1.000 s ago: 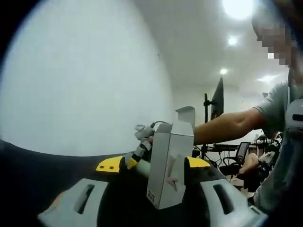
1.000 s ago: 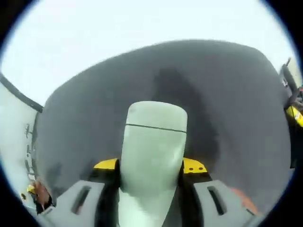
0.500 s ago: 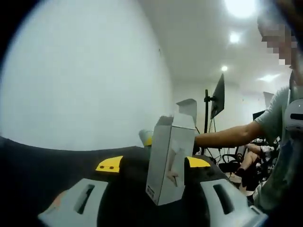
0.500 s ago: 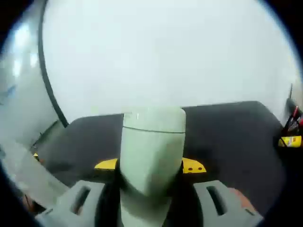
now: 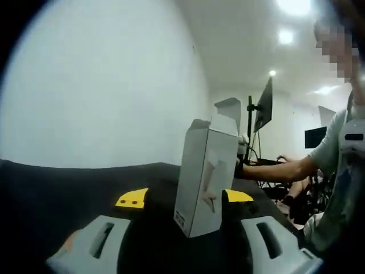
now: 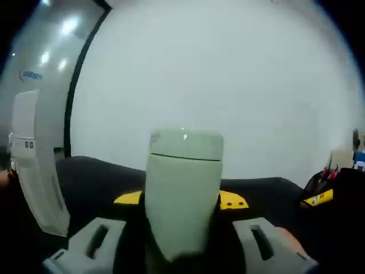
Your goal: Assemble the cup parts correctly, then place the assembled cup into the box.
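In the left gripper view, the left gripper [image 5: 181,228] grasps a tall white box [image 5: 205,177] between its fingers [image 5: 94,242], holding it upright above the black desk [image 5: 68,188]. The box's top flap [image 5: 227,108] stands open. A pale picture shows on the box's side and a small dark label sits near its bottom corner; the print on it is too small to read. Behind the box a person's arm [image 5: 274,169] reaches in from the right, the hand just past the box's far edge. A monitor [image 5: 263,105] on a stand rises behind that arm, against a white wall [image 5: 97,85], with ceiling lights [image 5: 285,37] above.

In the right gripper view, the right gripper [image 6: 183,240] is clenched on a pale green cup [image 6: 183,194], its lid [image 6: 186,142] on, set off from the body by a thin seam. The cup stands upright between the fingers [image 6: 91,245], lifted over the desk [image 6: 102,177]. At the left edge the white box [image 6: 35,165] shows side on, with a small dark mark on its upper face that cannot be read. A glass partition [image 6: 40,45] at upper left carries a small blue logo, too blurred to make out. At the far right lies a yellow tool [image 6: 319,197] on the desk.
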